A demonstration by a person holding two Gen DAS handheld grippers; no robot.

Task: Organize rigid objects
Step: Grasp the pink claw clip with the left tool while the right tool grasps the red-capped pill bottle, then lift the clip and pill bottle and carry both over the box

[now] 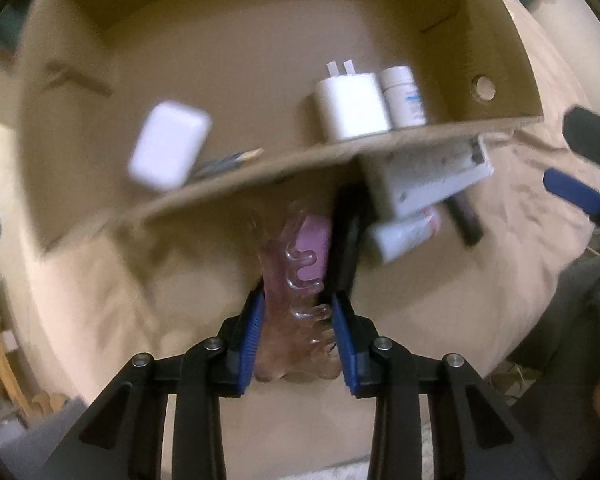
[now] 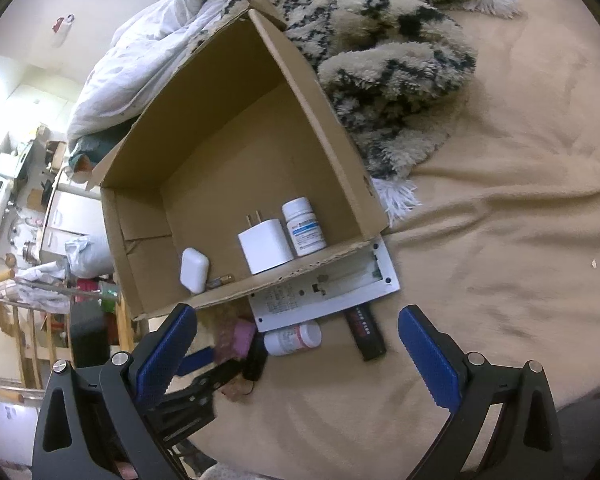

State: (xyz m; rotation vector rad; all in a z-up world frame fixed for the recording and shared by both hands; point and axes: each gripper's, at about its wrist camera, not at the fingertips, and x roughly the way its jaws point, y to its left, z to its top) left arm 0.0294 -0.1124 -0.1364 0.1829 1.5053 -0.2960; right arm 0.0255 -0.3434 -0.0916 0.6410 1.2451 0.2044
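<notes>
The jaws of the left gripper (image 1: pixel 298 312) stand narrow around a clear pink hair claw clip (image 1: pixel 300 276), the blue pads flanking its toothed body on both sides; whether they already press on it I cannot tell through the blur. The clip lies on the tan bedsheet (image 2: pixel 500 240) just in front of the cardboard box (image 2: pixel 228 128), beside a small black object (image 1: pixel 346 240) that touches the right-hand pad's side. The right gripper (image 2: pixel 298 344) hangs over the sheet with its jaws wide apart and nothing between them. Inside the box sit a white charger (image 2: pixel 265 251), a white pill bottle (image 2: pixel 302 226), a white earbud case (image 2: pixel 194 270) and a pencil (image 1: pixel 236 158) along the near wall. Still outside, near the box's front wall, lie a white remote (image 2: pixel 324 292) with its battery bay open, a second pill bottle (image 2: pixel 292 338) and a black battery (image 2: pixel 366 332). To do this step well, I'd say the grip should settle squarely on the clip's solid spine, not its curved teeth, which could slip or spring. The black object beside it looks likely to get pinched or dragged along, so a clean straight lift matters before carrying the clip over the box wall.
</notes>
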